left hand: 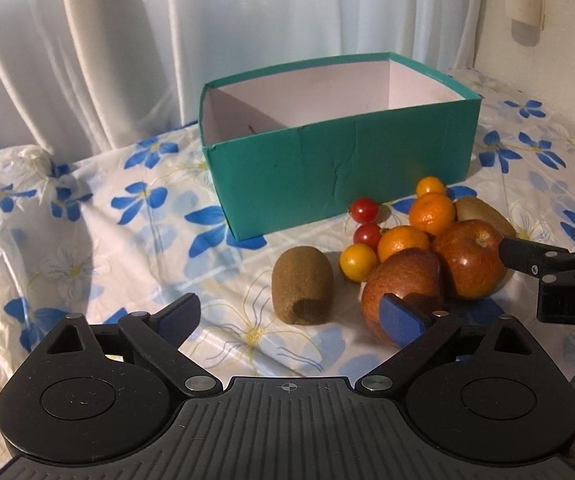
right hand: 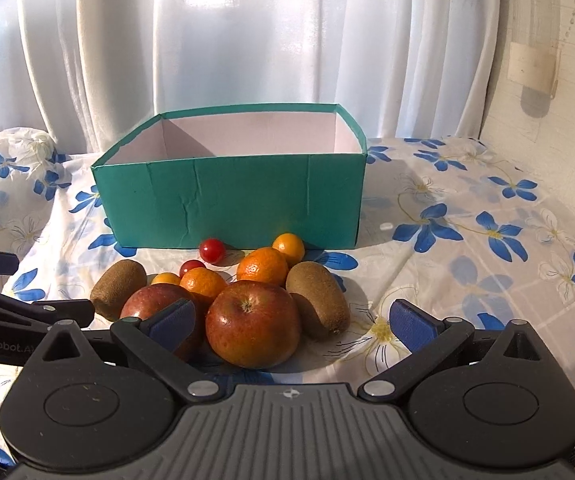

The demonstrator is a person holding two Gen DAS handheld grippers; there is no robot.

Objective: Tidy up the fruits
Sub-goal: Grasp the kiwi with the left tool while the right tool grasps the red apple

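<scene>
A teal open box (left hand: 339, 160) (right hand: 231, 196) stands on the flowered cloth, with a pile of fruit in front of it. The pile has two red apples (left hand: 403, 276) (right hand: 253, 324), two mandarins (left hand: 431, 210) (right hand: 262, 266), two kiwis (left hand: 302, 290) (right hand: 318, 300), red cherry tomatoes (left hand: 364, 209) (right hand: 211, 249) and small yellow fruits (left hand: 358, 262) (right hand: 288, 248). My left gripper (left hand: 291, 318) is open, its fingers on either side of the near kiwi. My right gripper (right hand: 291, 320) is open, with the front apple between its fingers. The right gripper also shows in the left wrist view (left hand: 543, 240).
The table is covered with a white cloth with blue flowers (left hand: 99, 240) (right hand: 467, 240). White curtains (right hand: 247, 40) hang behind the box. A wall (right hand: 559, 60) is at the right. The cloth bunches up at the left rear (left hand: 27, 160).
</scene>
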